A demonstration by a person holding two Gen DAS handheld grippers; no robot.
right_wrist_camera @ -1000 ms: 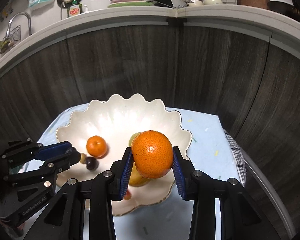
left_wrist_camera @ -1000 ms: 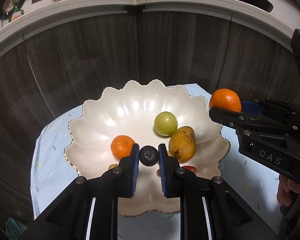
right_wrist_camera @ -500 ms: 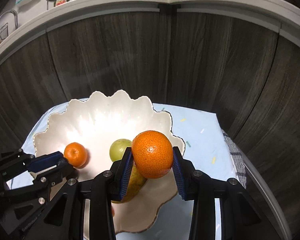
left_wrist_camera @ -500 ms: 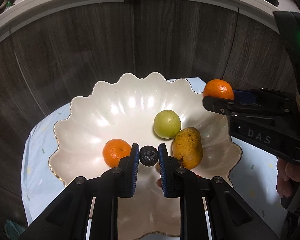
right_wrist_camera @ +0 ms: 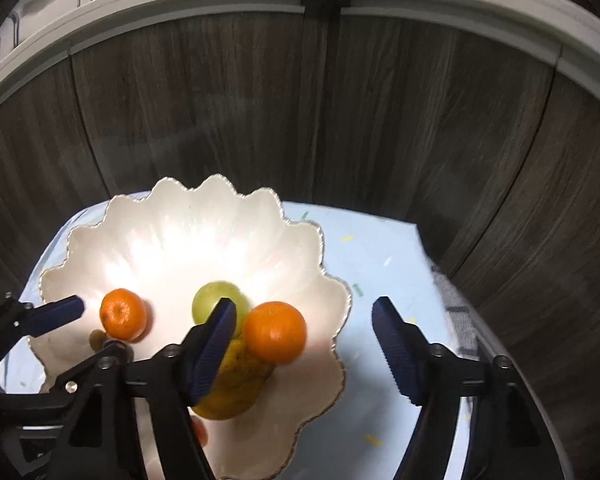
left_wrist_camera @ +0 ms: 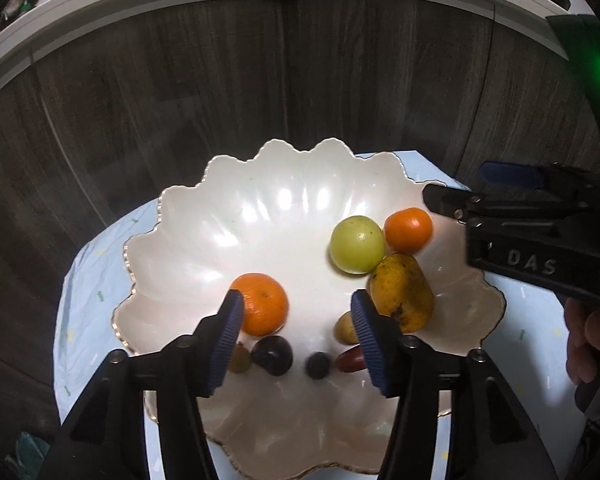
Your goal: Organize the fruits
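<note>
Over the scalloped white bowl [left_wrist_camera: 228,216] on the pale blue cloth [right_wrist_camera: 384,256], the left gripper [left_wrist_camera: 298,332] is spreading its jaws, nothing pinched between them, a small dark fruit [left_wrist_camera: 318,365] lying loose in the bowl just below. The right gripper [right_wrist_camera: 304,344] is likewise opening, pads clear of the orange [right_wrist_camera: 275,331], which is sitting in the bowl against the mango [left_wrist_camera: 402,296] and the green fruit [left_wrist_camera: 356,244].

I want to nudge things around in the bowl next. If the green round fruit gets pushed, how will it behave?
The green round fruit looks smooth and nearly spherical, so it would probably roll down the sloping wall of the scalloped white bowl. It seems to rest against the mango and an orange, which may block it that way. Its glossy skin could be slippery.
</note>
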